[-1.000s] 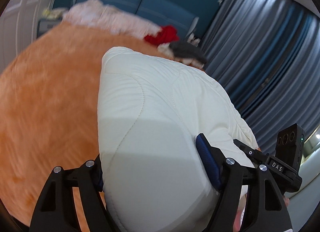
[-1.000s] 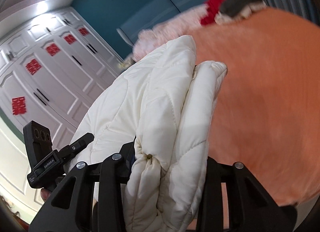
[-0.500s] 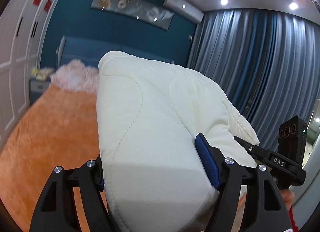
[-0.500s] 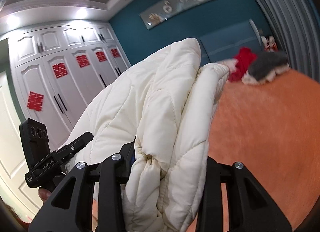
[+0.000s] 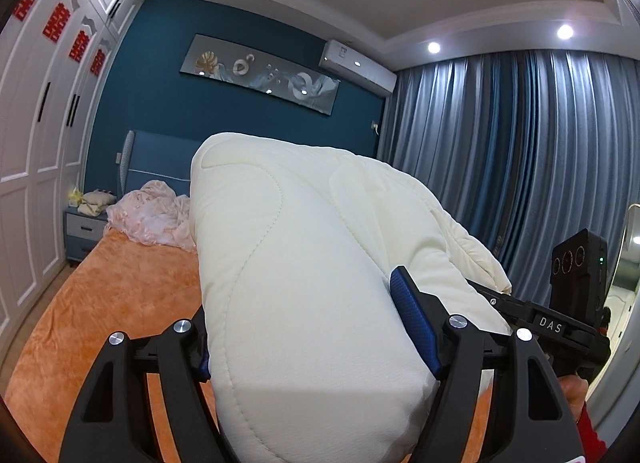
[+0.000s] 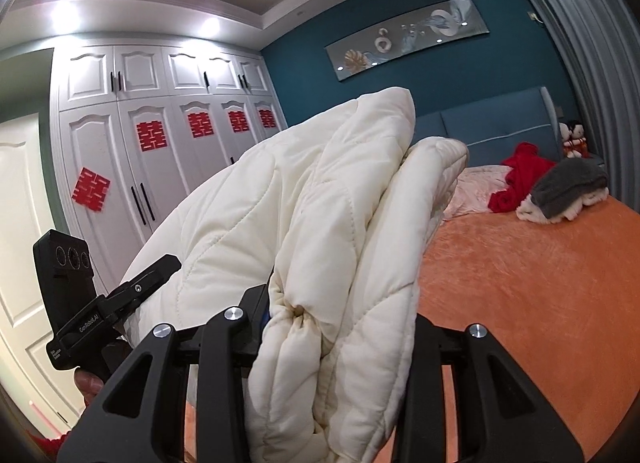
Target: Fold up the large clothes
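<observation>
A cream quilted padded garment (image 5: 304, 271) is held up in the air above the orange bed (image 5: 120, 287). My left gripper (image 5: 316, 327) is shut on a thick folded bundle of it, blue pads pressing both sides. My right gripper (image 6: 340, 327) is shut on the other bunched end of the cream garment (image 6: 320, 223), several layers squeezed between its jaws. The garment spans between the two grippers. The right gripper also shows in the left wrist view (image 5: 560, 323), and the left gripper shows in the right wrist view (image 6: 100, 303).
The bed's orange cover (image 6: 540, 283) lies below. Near the blue headboard (image 6: 500, 123) lie a pink cloth (image 5: 152, 215), a red garment (image 6: 516, 179) and a grey one (image 6: 568, 187). White wardrobes (image 6: 160, 143) stand left, blue curtains (image 5: 500, 163) right, a nightstand (image 5: 84, 231) by the bed.
Both grippers have tilted and lifted upward with the garment; the views now show wall and ceiling instead of mostly the bed. The grips have not changed.
</observation>
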{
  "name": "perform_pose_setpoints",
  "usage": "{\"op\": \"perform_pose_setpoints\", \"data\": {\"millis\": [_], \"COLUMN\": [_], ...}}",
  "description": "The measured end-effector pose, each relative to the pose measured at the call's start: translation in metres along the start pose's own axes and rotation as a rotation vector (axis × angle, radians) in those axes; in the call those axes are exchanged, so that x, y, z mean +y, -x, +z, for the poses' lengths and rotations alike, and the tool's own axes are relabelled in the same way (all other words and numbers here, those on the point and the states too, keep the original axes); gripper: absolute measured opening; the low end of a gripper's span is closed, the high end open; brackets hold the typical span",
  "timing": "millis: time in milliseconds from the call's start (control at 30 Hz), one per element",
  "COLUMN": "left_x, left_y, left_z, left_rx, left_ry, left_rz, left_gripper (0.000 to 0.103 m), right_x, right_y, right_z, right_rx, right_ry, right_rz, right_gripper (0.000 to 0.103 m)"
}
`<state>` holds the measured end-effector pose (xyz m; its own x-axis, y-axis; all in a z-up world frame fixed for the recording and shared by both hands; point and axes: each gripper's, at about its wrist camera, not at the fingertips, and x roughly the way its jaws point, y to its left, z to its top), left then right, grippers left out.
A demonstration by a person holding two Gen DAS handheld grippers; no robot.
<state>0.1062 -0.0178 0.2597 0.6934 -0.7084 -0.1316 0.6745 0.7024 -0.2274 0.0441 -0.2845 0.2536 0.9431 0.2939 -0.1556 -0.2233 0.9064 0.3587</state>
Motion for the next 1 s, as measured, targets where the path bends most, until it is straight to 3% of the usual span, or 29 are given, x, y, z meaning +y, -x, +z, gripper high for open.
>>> {"op": "perform_pose_setpoints", "data": {"millis": [200, 367, 567, 700, 833, 900, 1000], "left_x": [0.039, 0.083, 0.154, 0.199, 0.228, 0.241, 0.247], "left_y": [-0.017, -0.055, -0.116, -0.149, -0.157, -0.152, -0.127], "left_z": [-0.015, -0.049, -0.125, -0.194, -0.256, -0.286, -0.306], "left_rx": [0.002, 0.066, 0.194, 0.312, 0.425, 0.495, 0.528], "left_ry": [0.026, 0.072, 0.169, 0.255, 0.321, 0.374, 0.415], "left_rz": [0.004, 0.016, 0.033, 0.051, 0.093, 0.117, 0.12], "left_gripper": [0.07, 0.07, 0.07, 0.07, 0.07, 0.072, 0.079], "right_x": [-0.007, -0.032, -0.08, -0.111, -0.127, -0.132, -0.128], "right_y": [-0.05, -0.109, -0.188, -0.23, -0.253, -0.257, -0.238], "right_z": [-0.013, -0.05, -0.124, -0.188, -0.251, -0.28, -0.302], "right_rx": [0.037, 0.111, 0.236, 0.34, 0.471, 0.537, 0.549], "right_ry": [0.006, -0.031, -0.104, -0.174, -0.24, -0.281, -0.315], "right_rz": [0.004, -0.009, -0.05, -0.087, -0.111, -0.116, -0.1], "right_gripper": [0.034, 0.034, 0.034, 0.034, 0.035, 0.04, 0.054]}}
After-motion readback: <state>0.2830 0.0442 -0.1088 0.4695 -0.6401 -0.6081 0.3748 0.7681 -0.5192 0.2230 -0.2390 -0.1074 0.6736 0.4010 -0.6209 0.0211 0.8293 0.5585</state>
